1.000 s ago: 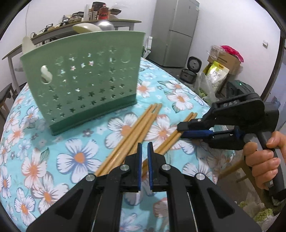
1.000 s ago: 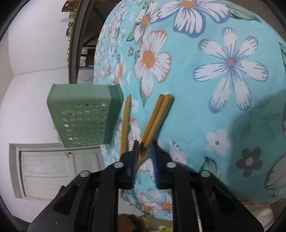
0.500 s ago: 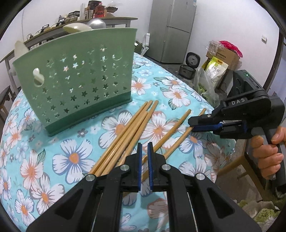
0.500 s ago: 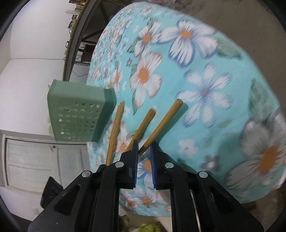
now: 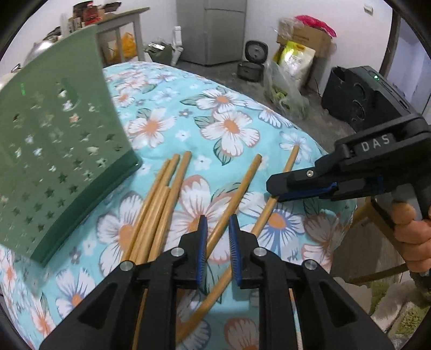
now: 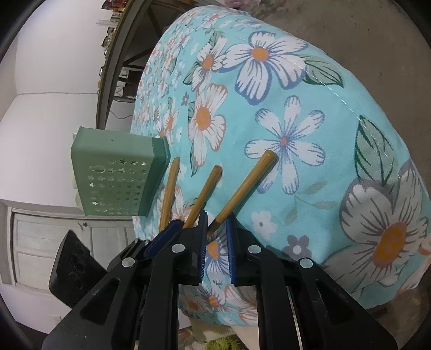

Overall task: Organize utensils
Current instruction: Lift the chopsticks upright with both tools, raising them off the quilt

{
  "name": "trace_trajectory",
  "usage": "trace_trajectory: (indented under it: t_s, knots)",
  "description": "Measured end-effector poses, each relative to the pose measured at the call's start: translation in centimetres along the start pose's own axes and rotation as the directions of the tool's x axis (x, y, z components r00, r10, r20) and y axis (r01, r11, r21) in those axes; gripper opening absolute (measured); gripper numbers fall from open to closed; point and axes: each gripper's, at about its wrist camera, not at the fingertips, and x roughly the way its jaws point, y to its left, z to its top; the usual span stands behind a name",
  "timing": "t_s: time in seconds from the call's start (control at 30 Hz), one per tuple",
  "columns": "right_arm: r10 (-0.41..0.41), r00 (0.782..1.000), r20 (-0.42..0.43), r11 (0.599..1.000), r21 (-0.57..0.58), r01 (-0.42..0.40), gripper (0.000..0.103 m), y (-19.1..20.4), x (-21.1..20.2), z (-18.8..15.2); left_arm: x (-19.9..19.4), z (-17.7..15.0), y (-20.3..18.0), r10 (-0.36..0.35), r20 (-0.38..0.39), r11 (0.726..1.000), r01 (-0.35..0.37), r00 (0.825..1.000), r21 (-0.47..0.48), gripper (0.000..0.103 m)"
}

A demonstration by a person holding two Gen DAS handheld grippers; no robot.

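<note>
Several wooden chopsticks lie on the floral tablecloth (image 5: 229,107). A bundle of chopsticks (image 5: 159,204) lies beside the green perforated utensil holder (image 5: 54,150). Two separate chopsticks (image 5: 237,193) lie to the right of the bundle. My left gripper (image 5: 217,237) is open, its jaws straddling one separate chopstick. My right gripper (image 5: 277,192) hovers over the rightmost chopstick (image 5: 285,172). In the right wrist view, the right gripper (image 6: 216,228) is slightly open around that chopstick (image 6: 242,188), and the holder (image 6: 115,175) stands beyond.
The table's rounded edge (image 5: 334,188) drops off at the right, by a black speaker (image 5: 363,102). Bags and boxes (image 5: 293,62), a rice cooker (image 5: 256,64) and a fridge (image 5: 212,29) stand on the floor behind. A cluttered side table (image 5: 118,16) is at the back.
Both grippers have opened a little from shut. The left view has swung closer to the chopsticks; the two right chopsticks have spread apart.
</note>
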Motion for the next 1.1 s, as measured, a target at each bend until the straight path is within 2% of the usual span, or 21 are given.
trace_trajectory:
  t_s: [0.13, 0.33, 0.4, 0.47, 0.53, 0.67, 0.8, 0.9, 0.97, 1.03, 1.1]
  knots:
    - [0.012, 1.000, -0.002, 1.000, 0.003, -0.012, 0.010, -0.2, 0.0, 0.0, 0.8, 1.1, 0.1, -0.016, -0.024, 1.000, 0.016, 1.000, 0.011, 0.016]
    - [0.025, 1.000, -0.006, 1.000, 0.002, -0.025, 0.011, -0.4, -0.5, 0.0, 1.8, 2.8, 0.5, 0.023, -0.046, 1.000, -0.023, 0.999, -0.003, 0.016]
    - [0.031, 0.999, -0.009, 0.999, -0.020, -0.031, 0.019, -0.2, -0.8, -0.1, 1.8, 3.4, 0.5, 0.018, -0.051, 1.000, -0.018, 0.999, 0.003, 0.016]
    - [0.052, 0.999, -0.010, 0.998, -0.023, -0.052, 0.036, 0.0, -1.2, -0.1, 1.7, 3.9, 0.4, 0.012, -0.051, 1.000, -0.011, 0.999, 0.022, 0.016]
    - [0.053, 0.999, 0.007, 0.998, -0.027, -0.053, 0.041, 0.1, -1.9, 0.0, 2.0, 4.6, 0.1, 0.006, -0.059, 0.999, -0.003, 0.998, 0.040, 0.016]
    - [0.044, 0.998, 0.044, 0.999, 0.016, -0.045, 0.041, -0.7, -2.9, 0.4, 3.1, 5.7, -0.3, -0.007, -0.082, 0.998, 0.012, 0.997, 0.065, 0.016]
    - [0.074, 0.994, 0.077, 0.991, 0.108, -0.082, 0.035, -2.3, -3.0, 0.9, 4.4, 6.8, -0.2, -0.026, -0.100, 0.997, 0.033, 0.995, 0.064, 0.016]
    - [0.081, 0.992, 0.099, 0.983, 0.159, -0.096, 0.025, -3.3, -3.0, 0.9, 5.2, 7.2, 0.2, -0.044, -0.100, 0.998, 0.048, 0.994, 0.035, 0.015]
    - [0.079, 0.990, 0.113, 0.978, 0.183, -0.099, 0.013, -3.9, -2.9, 0.8, 5.4, 7.6, 0.2, -0.046, -0.097, 0.999, 0.049, 0.994, 0.022, 0.015]
    - [0.080, 0.989, 0.127, 0.972, 0.208, -0.105, 0.006, -4.5, -2.9, 0.8, 5.5, 7.8, 0.1, -0.041, -0.095, 0.999, 0.043, 0.995, 0.013, 0.015]
    - [0.088, 0.986, 0.139, 0.969, 0.218, -0.117, 0.006, -4.7, -2.8, 0.7, 5.4, 7.8, 0.1, -0.034, -0.089, 0.999, 0.034, 0.995, 0.001, 0.013]
